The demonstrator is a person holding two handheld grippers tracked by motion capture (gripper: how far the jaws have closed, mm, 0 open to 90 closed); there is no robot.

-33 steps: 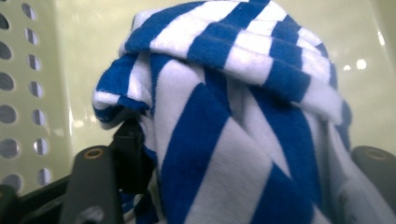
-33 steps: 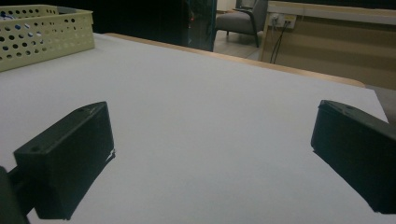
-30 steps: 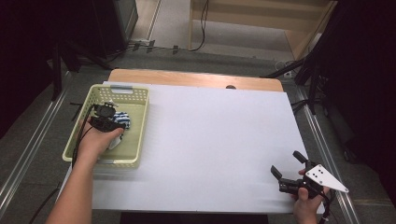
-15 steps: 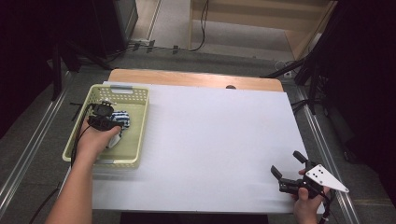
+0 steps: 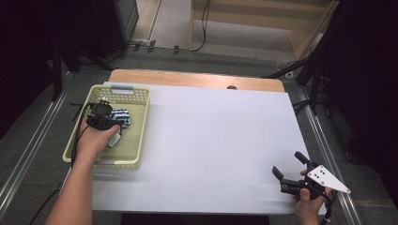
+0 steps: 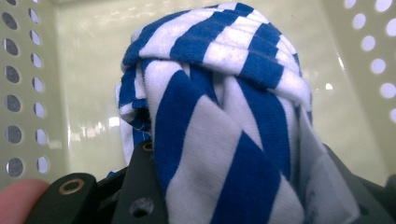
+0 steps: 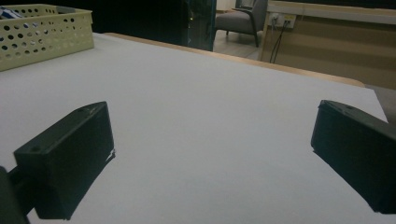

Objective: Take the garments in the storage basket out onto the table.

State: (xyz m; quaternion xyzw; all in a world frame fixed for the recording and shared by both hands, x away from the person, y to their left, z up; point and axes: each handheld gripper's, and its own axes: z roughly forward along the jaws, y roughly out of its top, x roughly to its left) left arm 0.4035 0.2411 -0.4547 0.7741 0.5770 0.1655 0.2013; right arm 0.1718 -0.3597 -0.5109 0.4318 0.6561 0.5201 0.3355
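A white worktop point(image 5: 211, 140) carries a pale green perforated basket point(image 5: 136, 101) by its left edge, the rest of the sheet bare. Inside the basket lies a bundled blue-and-white striped cloth point(image 6: 219, 116), and the left tongs point(image 5: 110, 126) are clenched on it (the fabric bulges up between the black jaws in the left gripper view). The right tongs point(image 5: 287, 171) rest released near the worktop's near right corner, jaws wide apart over empty sheet. The step in hand looks like lifting the cloth out: best raised straight up until it clears the basket wall, grip held firm so no fold slips free. How much fabric the jaws hold is hidden beneath the bundle; whether it is a sock or rag is hard to tell.
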